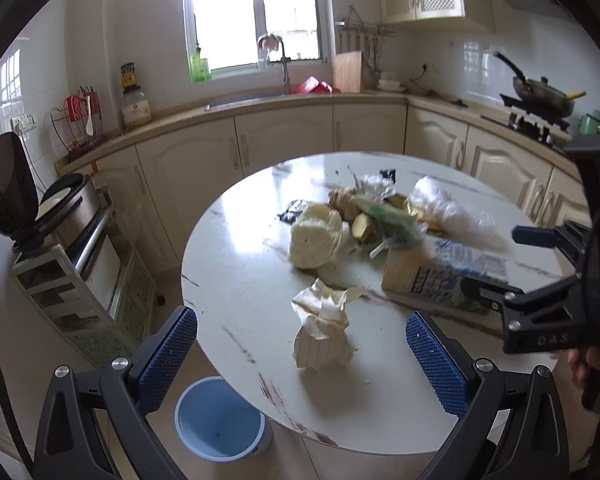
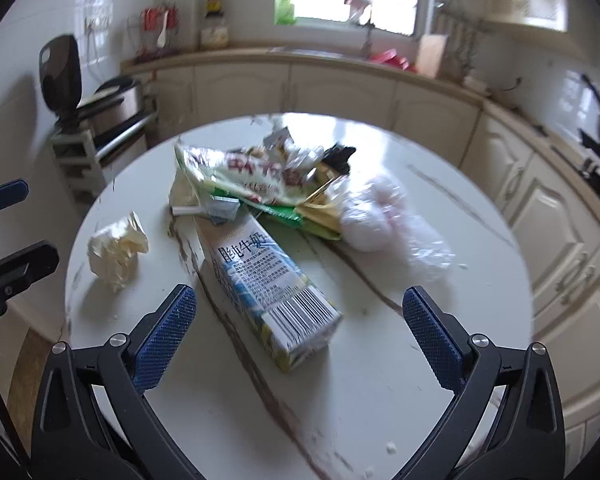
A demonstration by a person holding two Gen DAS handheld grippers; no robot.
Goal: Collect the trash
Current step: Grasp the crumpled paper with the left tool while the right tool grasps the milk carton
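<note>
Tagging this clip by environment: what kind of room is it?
A home kitchen, most likely: a sink with faucet under the window, a wok on a gas stove, cream cabinets along the counter, and a round marble-look table strewn with trash.

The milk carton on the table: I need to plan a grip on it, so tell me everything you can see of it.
The milk carton is a tall rectangular box, apparently coated paperboard, printed blue, white and yellow-green with Chinese text and a barcode near its near end. It lies on its side on the round marble-look table, its far end reaching the pile of wrappers. It looks uncrushed. The right gripper is open with the carton's near end between its fingers, not touching it.
</note>
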